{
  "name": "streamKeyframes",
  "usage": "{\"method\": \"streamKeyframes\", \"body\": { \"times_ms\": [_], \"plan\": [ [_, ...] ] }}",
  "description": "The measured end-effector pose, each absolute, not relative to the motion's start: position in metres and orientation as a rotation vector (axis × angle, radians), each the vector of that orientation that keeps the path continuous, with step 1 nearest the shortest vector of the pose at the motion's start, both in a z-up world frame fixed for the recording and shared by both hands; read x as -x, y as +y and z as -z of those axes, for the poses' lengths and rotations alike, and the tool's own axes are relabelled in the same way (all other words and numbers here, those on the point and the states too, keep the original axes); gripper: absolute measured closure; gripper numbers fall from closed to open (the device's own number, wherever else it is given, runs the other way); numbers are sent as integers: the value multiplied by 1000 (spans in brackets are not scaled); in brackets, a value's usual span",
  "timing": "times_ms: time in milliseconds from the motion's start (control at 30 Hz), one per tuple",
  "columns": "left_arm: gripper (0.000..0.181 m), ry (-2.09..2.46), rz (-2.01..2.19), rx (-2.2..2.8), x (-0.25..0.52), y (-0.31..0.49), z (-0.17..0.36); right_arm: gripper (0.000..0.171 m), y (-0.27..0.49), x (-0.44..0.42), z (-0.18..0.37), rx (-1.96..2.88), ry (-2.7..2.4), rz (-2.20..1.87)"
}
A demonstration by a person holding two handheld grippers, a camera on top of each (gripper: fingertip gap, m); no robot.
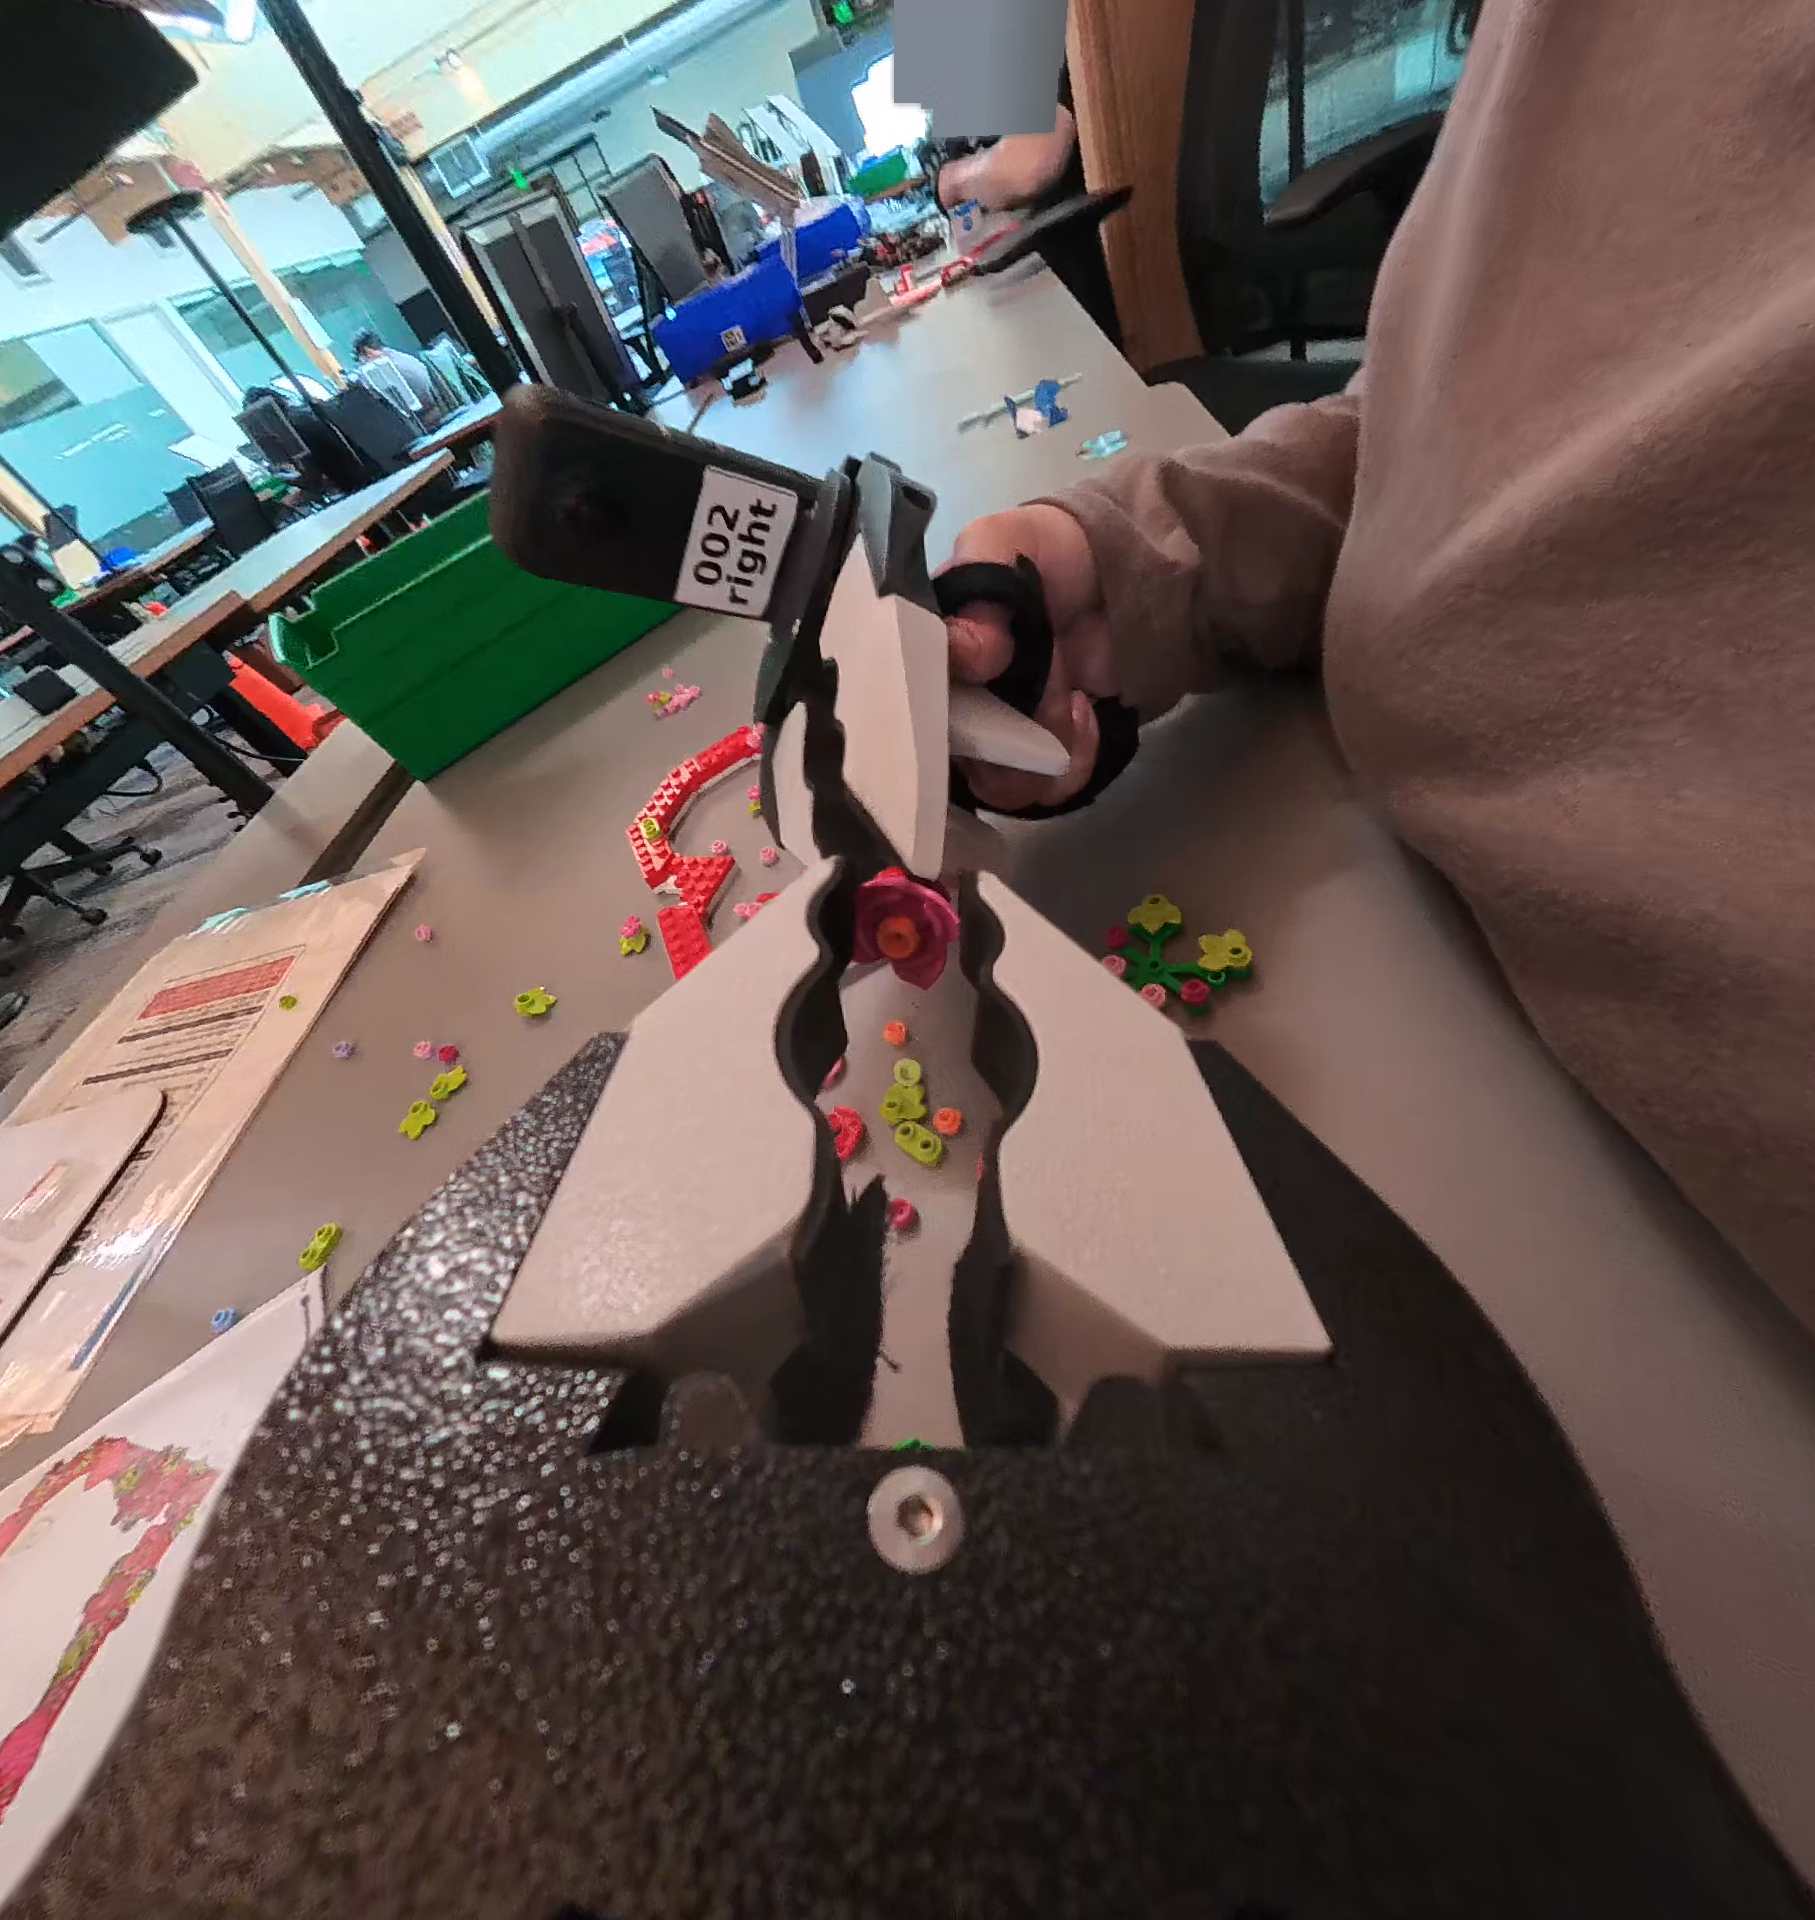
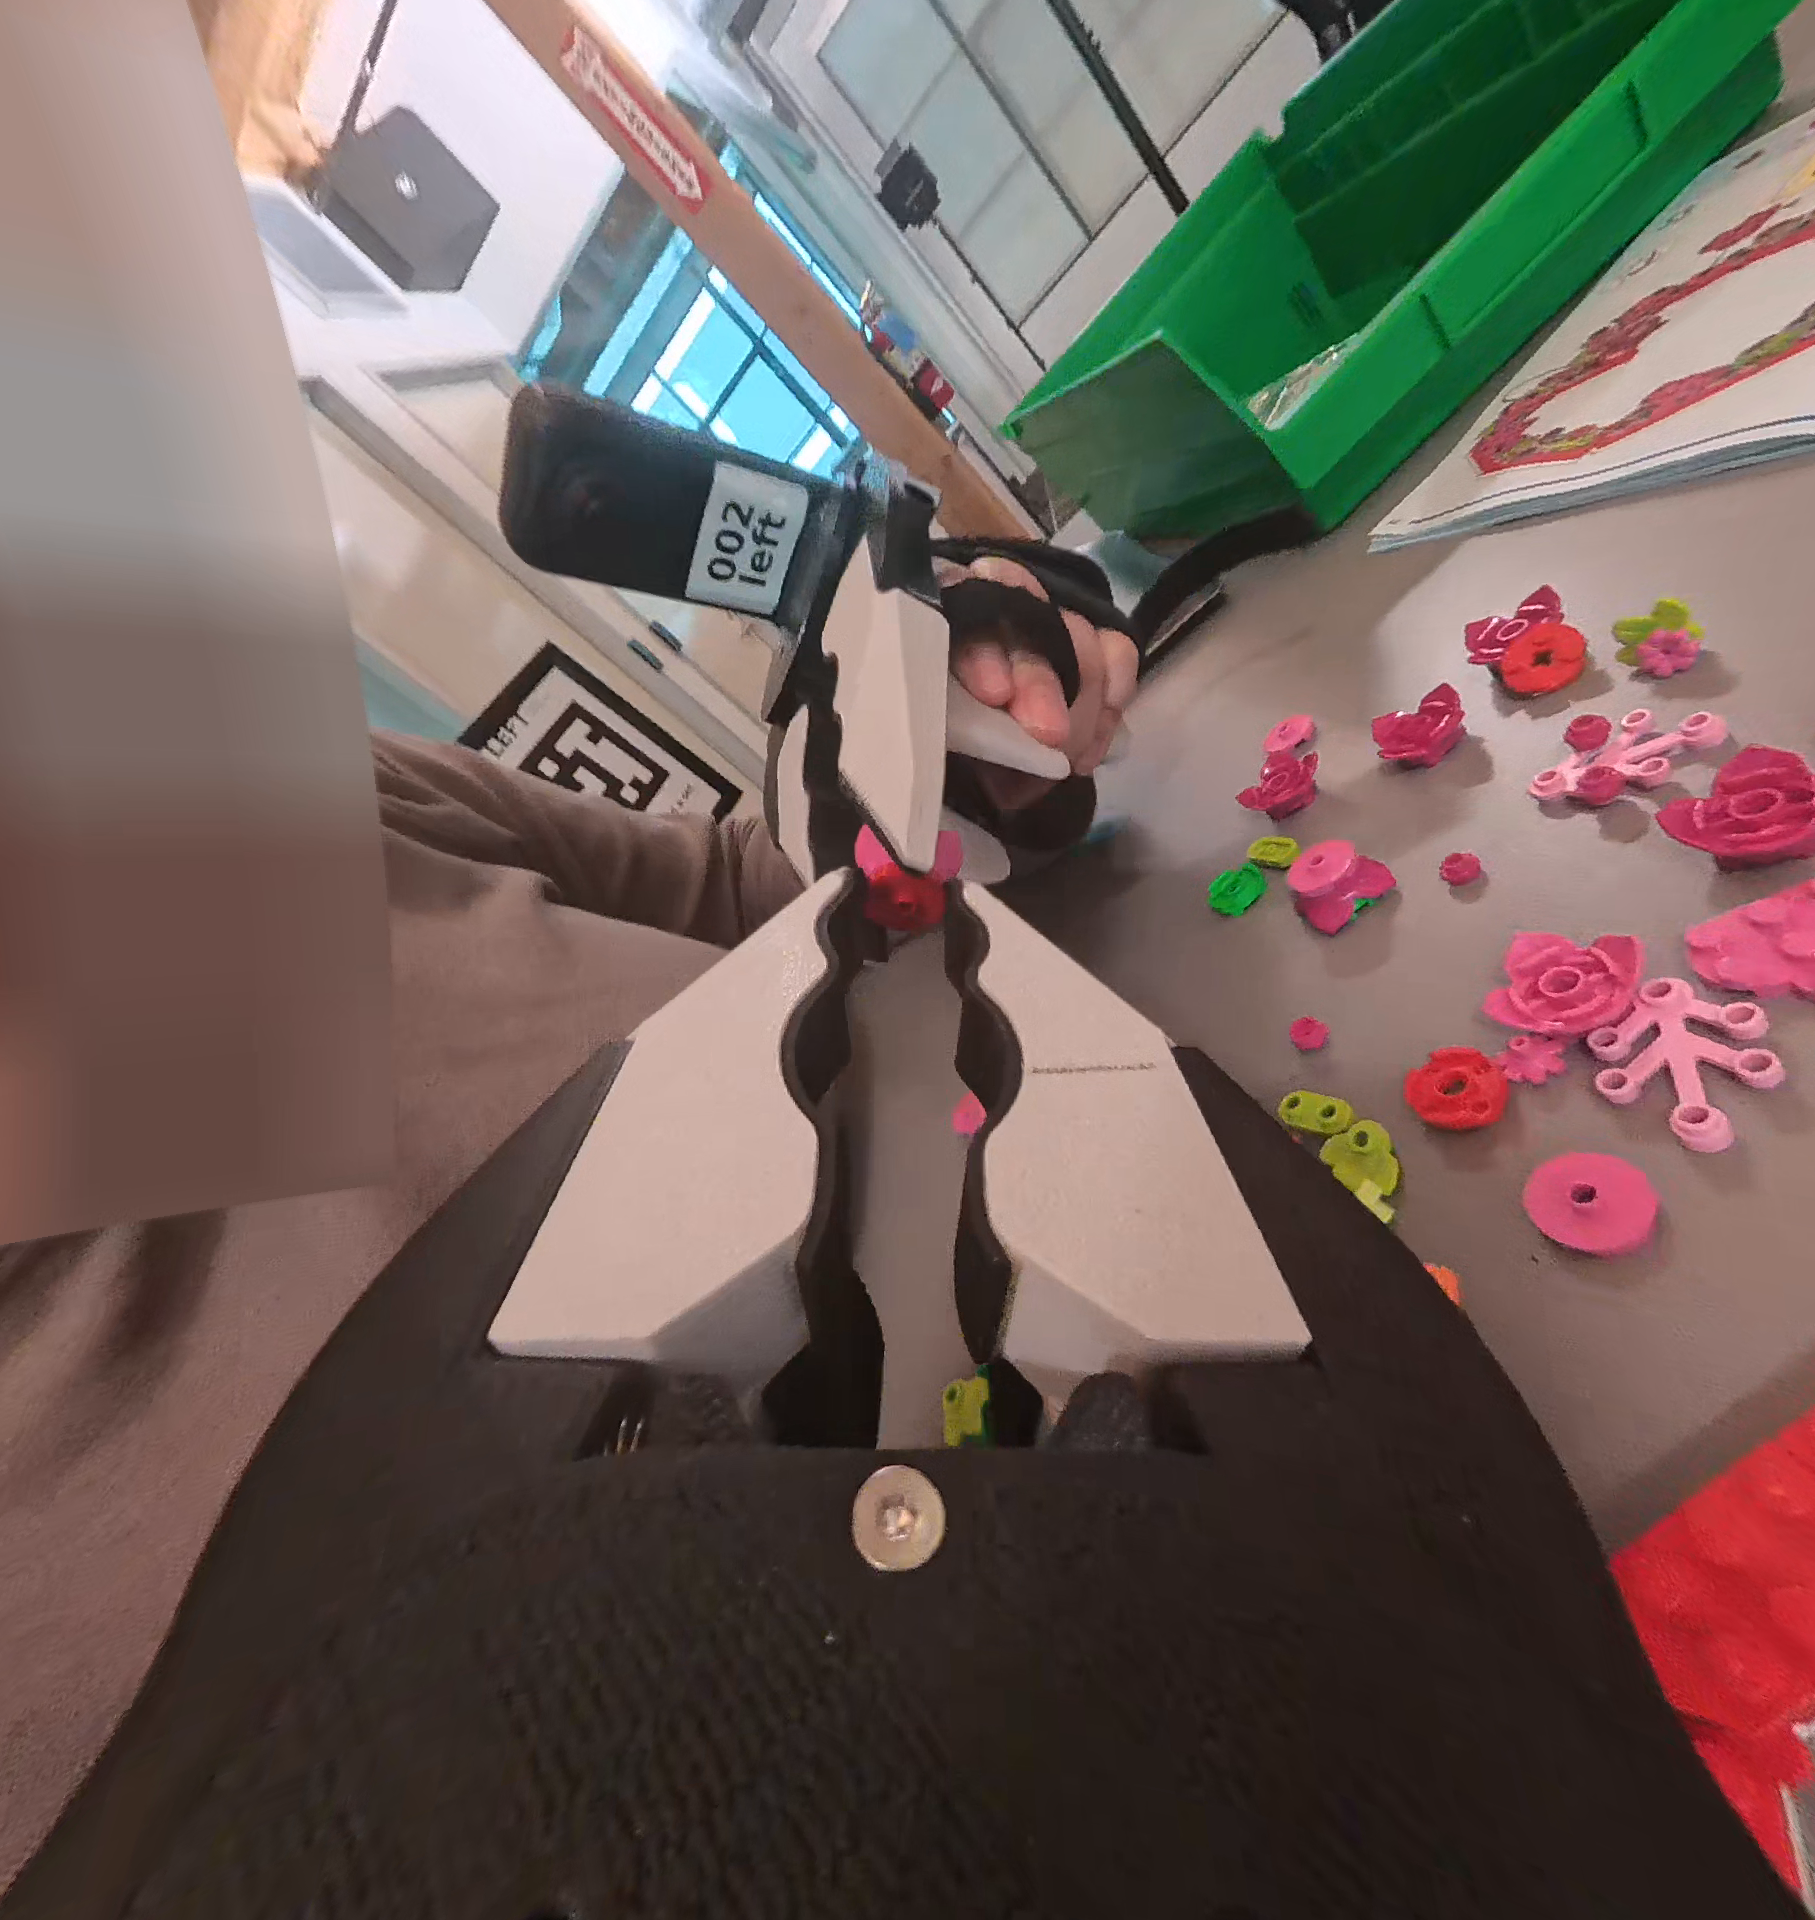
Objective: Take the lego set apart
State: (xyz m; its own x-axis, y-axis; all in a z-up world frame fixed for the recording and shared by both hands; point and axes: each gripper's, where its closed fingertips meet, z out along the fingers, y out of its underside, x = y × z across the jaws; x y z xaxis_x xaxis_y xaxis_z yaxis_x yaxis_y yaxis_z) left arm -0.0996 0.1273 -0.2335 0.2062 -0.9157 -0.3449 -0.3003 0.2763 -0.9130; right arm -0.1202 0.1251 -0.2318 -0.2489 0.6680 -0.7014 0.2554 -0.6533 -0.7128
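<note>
Above the table [image 1: 529, 894], the left gripper [image 1: 898, 920] pinches the magenta flower [image 1: 908, 930] at its fingertips, while the right gripper [image 2: 898, 899] pinches its red stud [image 2: 898, 902] from opposite.

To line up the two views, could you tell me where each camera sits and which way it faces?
Left wrist view: on the left hand-held gripper, facing the right hand-held gripper and table; sleeve and right hand show.
Right wrist view: on the right hand-held gripper, facing the left one; left hand shows.
Shared: magenta flower piece between both tips, green bin.
</note>
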Motion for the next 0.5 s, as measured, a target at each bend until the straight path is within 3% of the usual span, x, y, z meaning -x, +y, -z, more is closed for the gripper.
{"method": "streamKeyframes", "body": {
  "times_ms": [367, 500],
  "plan": [
    [165, 1457, 553, 1287, 104, 120, 243, 157, 118, 112, 241, 1739, -1251, -1863],
    [165, 1137, 743, 1283, 152, 139, 196, 158, 160, 86, 230, 1732, -1041, -1778]
  ]
}}
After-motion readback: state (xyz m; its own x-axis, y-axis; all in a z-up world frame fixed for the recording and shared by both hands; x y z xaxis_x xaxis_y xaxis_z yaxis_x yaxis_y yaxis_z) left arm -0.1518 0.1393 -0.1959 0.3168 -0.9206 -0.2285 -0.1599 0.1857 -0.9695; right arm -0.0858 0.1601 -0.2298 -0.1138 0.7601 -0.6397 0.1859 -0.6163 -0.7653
